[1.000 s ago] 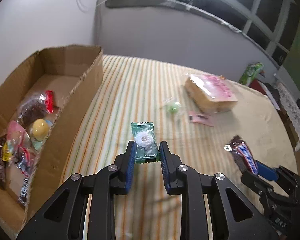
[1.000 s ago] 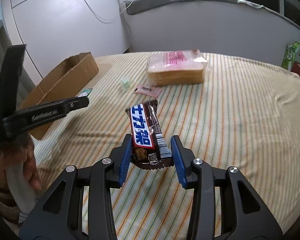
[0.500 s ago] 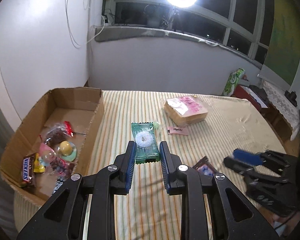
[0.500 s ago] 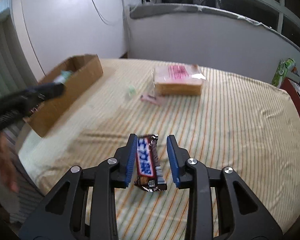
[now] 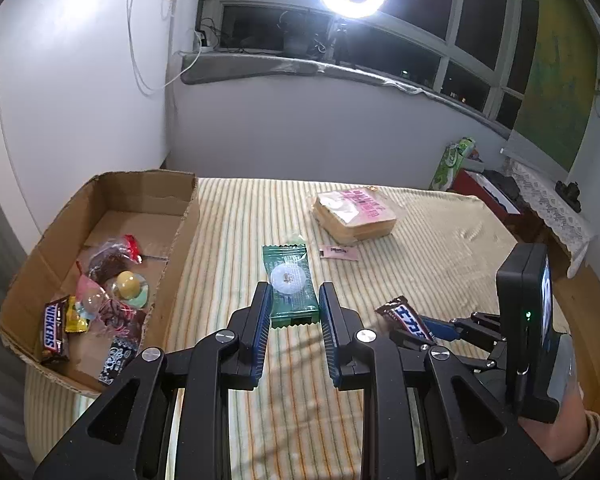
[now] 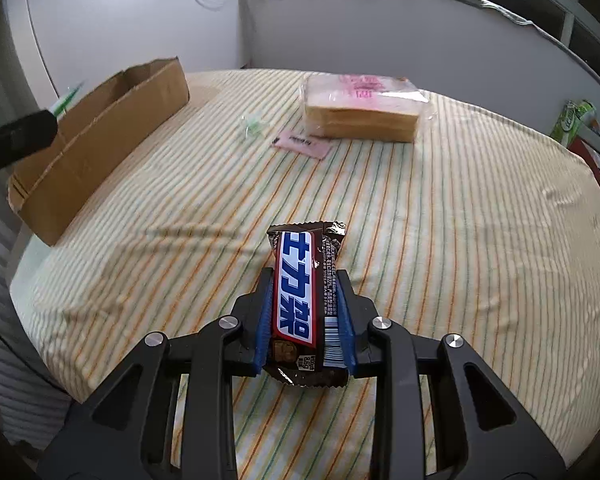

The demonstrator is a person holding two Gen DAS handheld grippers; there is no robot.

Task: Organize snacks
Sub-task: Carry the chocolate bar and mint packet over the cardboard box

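A: What does the right gripper have?
B: A brown chocolate bar with white characters on a blue band and a barcode, low in the frame's centre. The jaws are closing, their blue pads against its sides.
A: And the left gripper?
B: Clamped on a green candy packet with a white ring sweet showing, mid-frame above the striped cloth.
A: The container?
B: A cardboard box at the left, holding a bar reading "SNICKERS", a yellow wrapper, a round yellow sweet and clear-wrapped treats.
A: Anything else?
B: Bagged sliced bread with unreadable pink print, upper centre, a pink sachet beside it.
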